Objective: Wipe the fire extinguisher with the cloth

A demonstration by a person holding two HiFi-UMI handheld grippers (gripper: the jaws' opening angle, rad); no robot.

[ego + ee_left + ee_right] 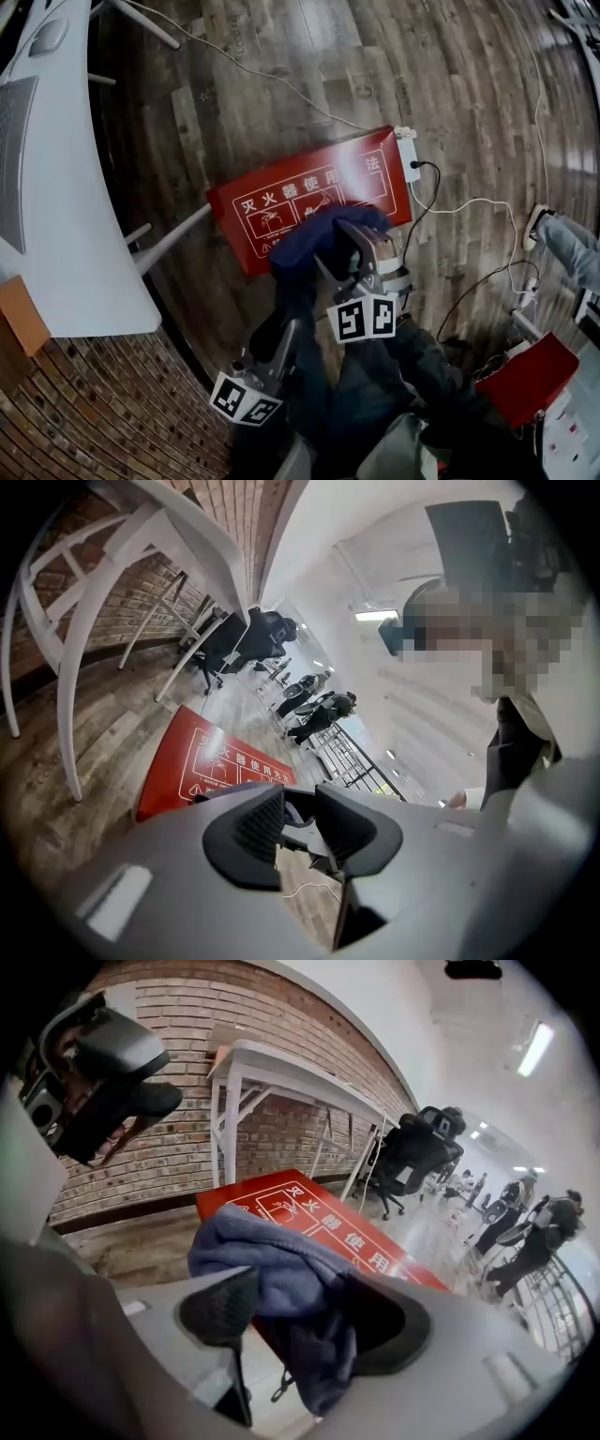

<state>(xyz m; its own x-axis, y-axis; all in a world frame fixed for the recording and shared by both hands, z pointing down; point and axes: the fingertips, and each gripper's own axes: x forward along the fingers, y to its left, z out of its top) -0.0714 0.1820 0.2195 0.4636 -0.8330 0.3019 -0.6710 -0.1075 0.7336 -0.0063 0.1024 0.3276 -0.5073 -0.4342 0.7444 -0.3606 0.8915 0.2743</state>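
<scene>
Wiping seems unstarted: the wide right tool point(302, 1318) loosely carries the dark-blue fabric cloth point(319, 234) at the flat red extinguisher box's point(272, 202) six o'clock; left tool point(298, 823) narrow, empty.

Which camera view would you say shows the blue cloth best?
The right gripper view: the cloth fills the foreground, draped between the jaws. The head view shows it smaller and darker, over the red panel. The left gripper view shows barely a sliver.

Dim, vignetted head view; brighter fisheye gripper views, ceiling lights point(536, 1049), warped edges
</scene>
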